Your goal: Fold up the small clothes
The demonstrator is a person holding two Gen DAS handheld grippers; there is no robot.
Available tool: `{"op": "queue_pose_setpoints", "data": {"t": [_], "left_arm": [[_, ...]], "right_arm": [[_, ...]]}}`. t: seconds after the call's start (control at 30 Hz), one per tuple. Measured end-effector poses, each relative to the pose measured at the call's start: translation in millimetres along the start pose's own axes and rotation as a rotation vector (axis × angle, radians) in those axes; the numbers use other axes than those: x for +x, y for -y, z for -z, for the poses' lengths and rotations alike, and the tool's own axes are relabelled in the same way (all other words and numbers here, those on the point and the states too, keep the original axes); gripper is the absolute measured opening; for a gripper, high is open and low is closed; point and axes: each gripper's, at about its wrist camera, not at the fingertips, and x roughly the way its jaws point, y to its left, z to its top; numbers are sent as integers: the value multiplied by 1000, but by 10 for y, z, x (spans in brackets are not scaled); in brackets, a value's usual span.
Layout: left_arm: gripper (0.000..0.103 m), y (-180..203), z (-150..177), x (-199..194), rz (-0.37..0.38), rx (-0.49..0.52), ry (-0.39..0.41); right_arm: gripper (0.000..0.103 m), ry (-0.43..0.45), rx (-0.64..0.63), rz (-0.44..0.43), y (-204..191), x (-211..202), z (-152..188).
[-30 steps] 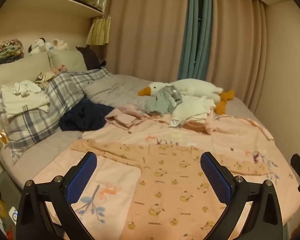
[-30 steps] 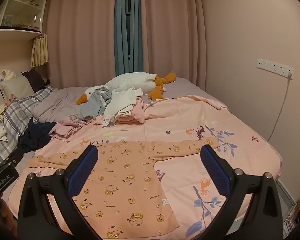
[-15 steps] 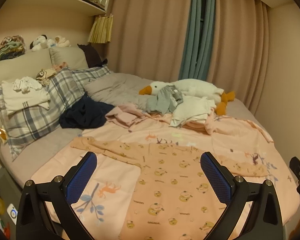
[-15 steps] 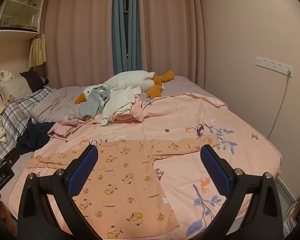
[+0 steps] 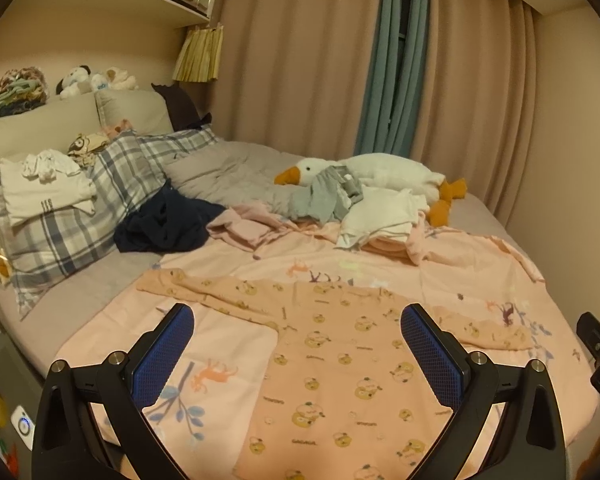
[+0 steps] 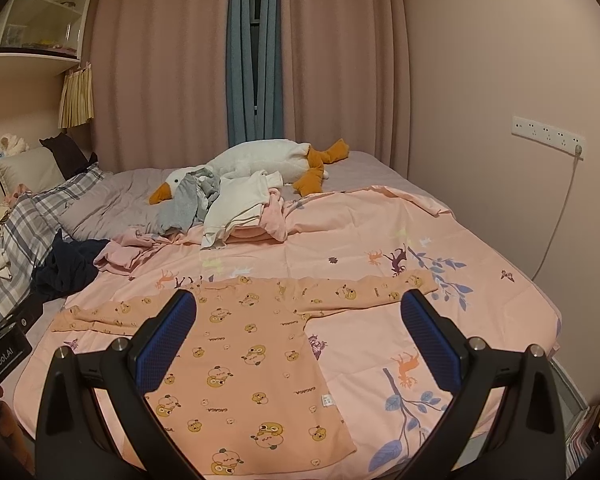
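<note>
A small orange long-sleeved top (image 5: 332, 360) (image 6: 240, 356) with a cartoon print lies flat on the pink bedsheet (image 5: 460, 268) (image 6: 380, 240), both sleeves spread out sideways. My left gripper (image 5: 298, 356) hangs open above its left half, nothing between the blue pads. Over the right half and right sleeve my right gripper (image 6: 300, 346) is open too, holding nothing. Each gripper's body shows at the edge of the other's view.
A pile of loose clothes (image 5: 364, 216) (image 6: 236, 208) lies against a white plush goose (image 5: 380, 172) (image 6: 268, 160) at the far side. A dark garment (image 5: 168, 220) and plaid pillows (image 5: 80, 208) with folded white clothes lie left. The wall (image 6: 500, 80) with a socket strip stands right.
Both grippers have drifted slightly, so the top sits a little lower and nearer in each view. Neither has closed or touched the cloth.
</note>
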Motion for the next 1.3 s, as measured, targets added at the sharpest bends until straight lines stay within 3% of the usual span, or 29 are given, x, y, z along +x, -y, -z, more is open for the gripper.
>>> {"op": "queue_pose_setpoints", "data": {"t": [1.3], "left_arm": [[102,5,6,19,-13,18,15]], "right_arm": [[103,-8,-29,24,-29,24,17]]}}
